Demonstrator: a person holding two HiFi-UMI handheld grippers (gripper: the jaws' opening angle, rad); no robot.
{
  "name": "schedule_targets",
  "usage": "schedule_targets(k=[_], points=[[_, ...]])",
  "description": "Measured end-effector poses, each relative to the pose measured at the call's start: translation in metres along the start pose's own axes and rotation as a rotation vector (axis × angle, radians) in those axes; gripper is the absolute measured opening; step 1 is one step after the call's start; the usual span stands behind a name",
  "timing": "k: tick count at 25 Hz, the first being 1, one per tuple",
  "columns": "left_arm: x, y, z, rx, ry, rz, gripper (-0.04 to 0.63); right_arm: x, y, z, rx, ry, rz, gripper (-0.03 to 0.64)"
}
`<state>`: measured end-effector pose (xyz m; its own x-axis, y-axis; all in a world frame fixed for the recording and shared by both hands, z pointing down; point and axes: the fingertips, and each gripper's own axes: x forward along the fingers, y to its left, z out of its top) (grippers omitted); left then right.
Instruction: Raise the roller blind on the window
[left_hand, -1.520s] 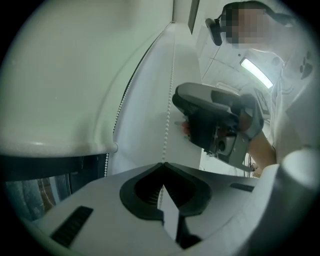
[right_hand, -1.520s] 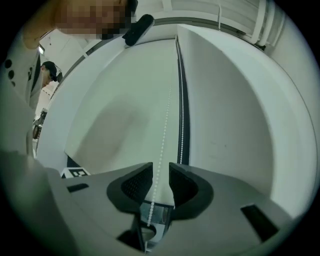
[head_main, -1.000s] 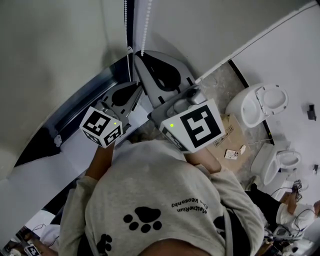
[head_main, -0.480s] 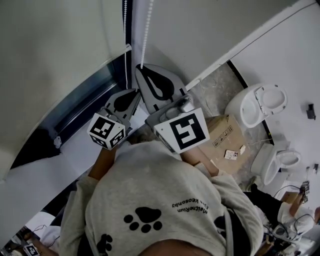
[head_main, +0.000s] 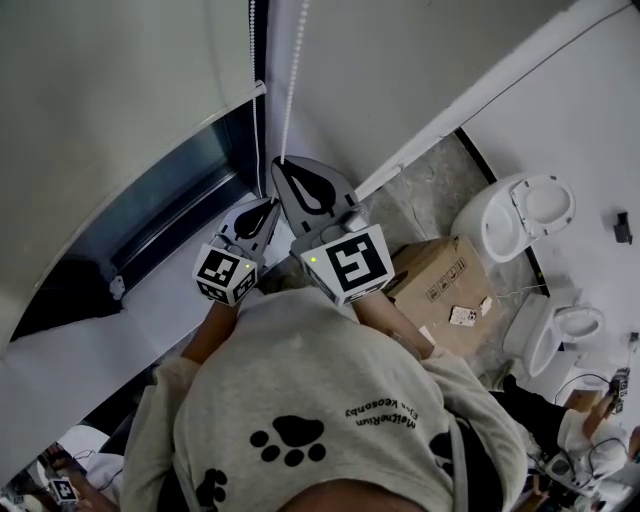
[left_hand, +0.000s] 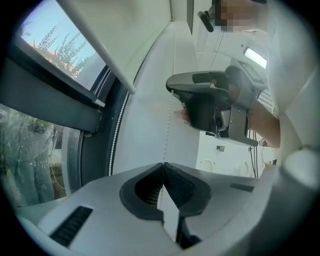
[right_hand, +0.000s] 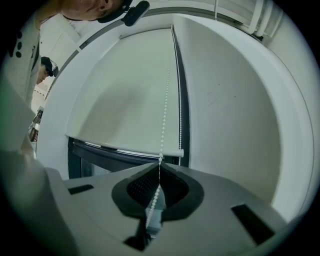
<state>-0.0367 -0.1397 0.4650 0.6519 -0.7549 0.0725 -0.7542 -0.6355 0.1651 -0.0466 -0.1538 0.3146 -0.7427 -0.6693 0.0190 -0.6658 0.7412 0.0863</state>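
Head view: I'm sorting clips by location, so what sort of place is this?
Probably a storeroom or an unfinished room: a toilet and a second toilet stand loose near a cardboard box, close to a window with a roller blind.

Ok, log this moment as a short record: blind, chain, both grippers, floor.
blind: roller blind partly raised; window glass shows under its bottom bar
chain: bead chain hangs straight near the blind's right edge
right gripper: shut on the bead chain, the upper grip
left gripper: shut on the same strand, below the right gripper
floor: cardboard box and two toilets on the person's right
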Motion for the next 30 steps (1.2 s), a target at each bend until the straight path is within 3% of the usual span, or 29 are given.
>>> schedule_targets(k=[8,18,21,23,30], points=[[0.002,0.000,-0.028,-0.020,0.023,0.013,0.009,-0.001,0.002,-0.029,0.029,0.027,0.005,0.011],[-0.003,0.005,-0.027,0.017,0.026,0.043,0.014,0.004,0.003,-0.034,0.026,0.018,0.018,0.011],[-0.007,0.003,-0.012,0.027,0.006,0.033,0.018,0.006,0.003,-0.033,0.030,0.012,0.018,0.011],[-0.010,0.000,0.003,0.020,-0.016,0.009,0.114,0.007,0.003,-0.032,0.034,0.008,0.020,0.011],[-0.028,-0.006,0.070,-0.006,-0.098,-0.053,0.115,0.005,0.005,-0.032,0.039,0.003,0.023,0.011]])
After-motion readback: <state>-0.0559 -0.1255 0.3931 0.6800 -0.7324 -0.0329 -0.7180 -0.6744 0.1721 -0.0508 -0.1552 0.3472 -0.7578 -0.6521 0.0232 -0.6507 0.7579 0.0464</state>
